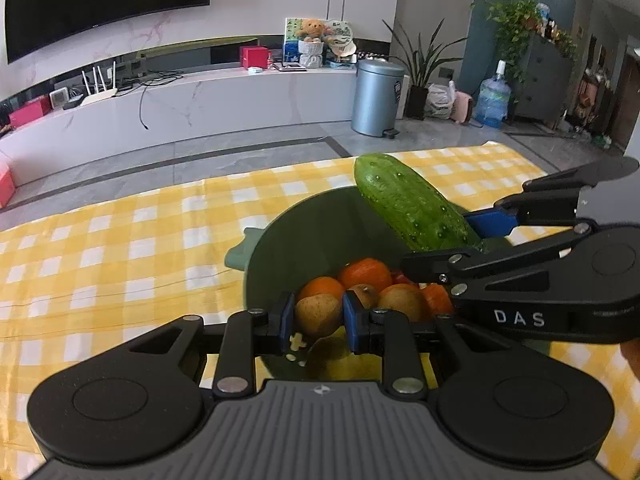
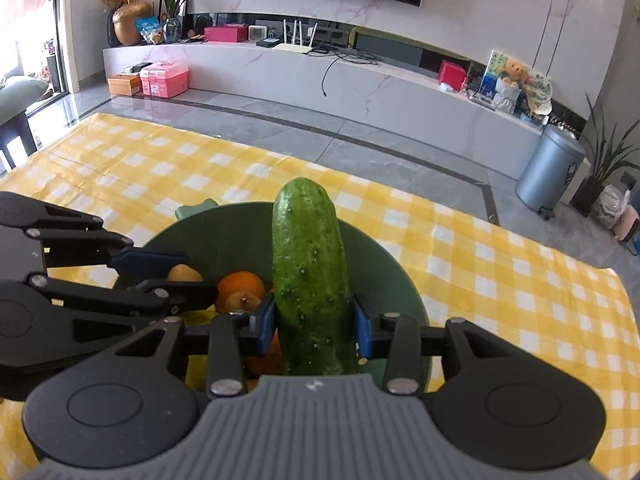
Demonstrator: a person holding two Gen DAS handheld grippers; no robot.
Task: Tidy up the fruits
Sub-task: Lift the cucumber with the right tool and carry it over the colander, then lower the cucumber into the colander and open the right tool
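A green bowl (image 1: 320, 232) sits on the yellow checked tablecloth (image 1: 120, 240) and holds oranges (image 1: 364, 272), brown fruits (image 1: 404, 300) and something red. My left gripper (image 1: 319, 316) is shut on a brown potato-like fruit (image 1: 318, 314) just over the bowl's near rim. My right gripper (image 2: 316, 320) is shut on a green cucumber (image 2: 310, 276) and holds it over the bowl (image 2: 380, 264). In the left wrist view the right gripper (image 1: 472, 236) comes in from the right with the cucumber (image 1: 408, 200) pointing up and left. The left gripper (image 2: 176, 276) shows at the left of the right wrist view.
The checked cloth (image 2: 480, 260) covers the table around the bowl. Beyond the table edge lie a grey floor, a white TV bench (image 1: 200, 100), a metal bin (image 1: 376, 96) and potted plants (image 1: 420, 64).
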